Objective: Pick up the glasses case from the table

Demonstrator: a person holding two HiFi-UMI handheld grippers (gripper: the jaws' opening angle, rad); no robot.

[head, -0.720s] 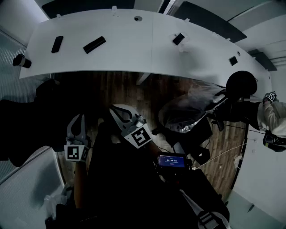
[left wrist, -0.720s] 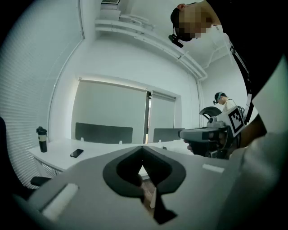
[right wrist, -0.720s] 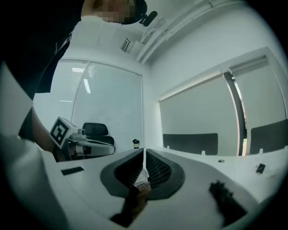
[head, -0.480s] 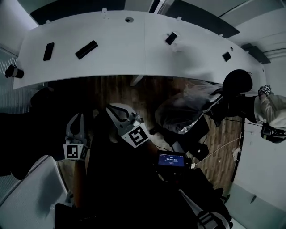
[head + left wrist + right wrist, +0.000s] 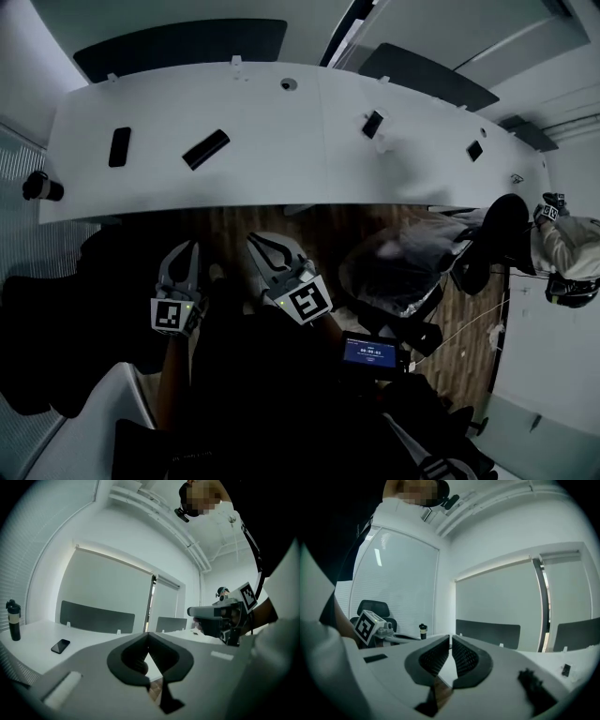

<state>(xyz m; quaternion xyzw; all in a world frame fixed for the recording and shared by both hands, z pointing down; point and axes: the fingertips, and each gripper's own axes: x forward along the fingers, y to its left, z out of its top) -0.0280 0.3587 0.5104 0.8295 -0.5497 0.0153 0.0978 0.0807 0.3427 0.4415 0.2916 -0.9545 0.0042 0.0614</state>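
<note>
**Both grippers closed and empty short of the table; the case lies on it**

The head view looks down on the white table (image 5: 281, 141), which curves across the top. The glasses case (image 5: 205, 149), a dark oblong lying slantwise, rests on the table's left half, in from its near edge. On the table beside it, further left, lies a black phone (image 5: 120, 146), and a dark bottle (image 5: 42, 187) is at the table's left end. A small dark item (image 5: 373, 124) lies right of the table's middle.

The left gripper (image 5: 185, 255) and the right gripper (image 5: 262, 246) are both off the table. They are held side by side over the wood floor (image 5: 309, 225) on its near side, tips towards it and well apart from the case.

The left gripper view gives what the head view cannot. Its jaws meet at the tips with nothing between them. Past them it shows the tabletop with the phone lying flat and the bottle standing upright, and the right gripper off to the side. The case does not show here.

The right gripper view shows its own jaws drawn together to a thin slit, holding nothing. It also shows the upright bottle, an office chair (image 5: 375, 609) beyond the table's end, and the left gripper alongside. It shows neither the phone nor the case.

Only the head view shows a second person (image 5: 562, 253) at the table's right end and a small lit screen (image 5: 368, 352) on its near side.
</note>
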